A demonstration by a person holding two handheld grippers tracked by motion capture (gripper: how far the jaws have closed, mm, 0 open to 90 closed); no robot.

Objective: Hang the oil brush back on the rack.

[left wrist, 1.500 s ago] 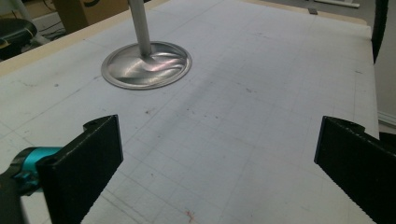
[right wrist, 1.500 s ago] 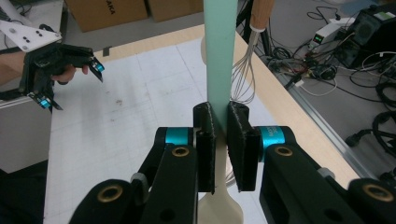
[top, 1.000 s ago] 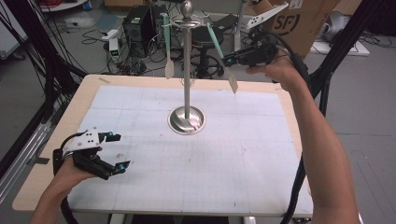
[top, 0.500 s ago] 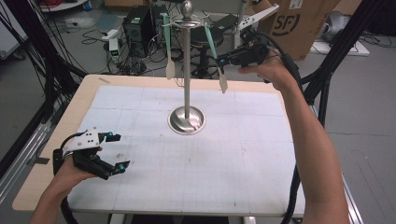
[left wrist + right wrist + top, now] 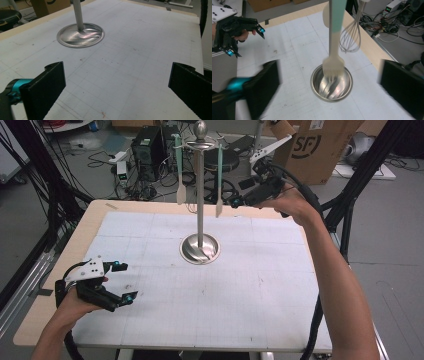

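Right gripper (image 5: 329, 82) jaws have just sprung wide, nothing between the pads; the brush (image 5: 333, 53) hangs free from the stand (image 5: 200, 195), bristles over the round base (a whisk (image 5: 350, 37) and a spatula (image 5: 180, 170) hang there too). Left gripper (image 5: 121, 281) jaws wide, empty, low over the tabletop (image 5: 260, 290). Reads as hanging done; what's left is backing the right hand off. White gridded mat, lightly scuffed. Cables, boxes and electronics on the floor behind.

The counter (image 5: 280, 320) carried a white gridded mat (image 5: 150, 320); a steel stand's round base (image 5: 200, 248) sat on it, ahead of the left tool (image 5: 117, 282).
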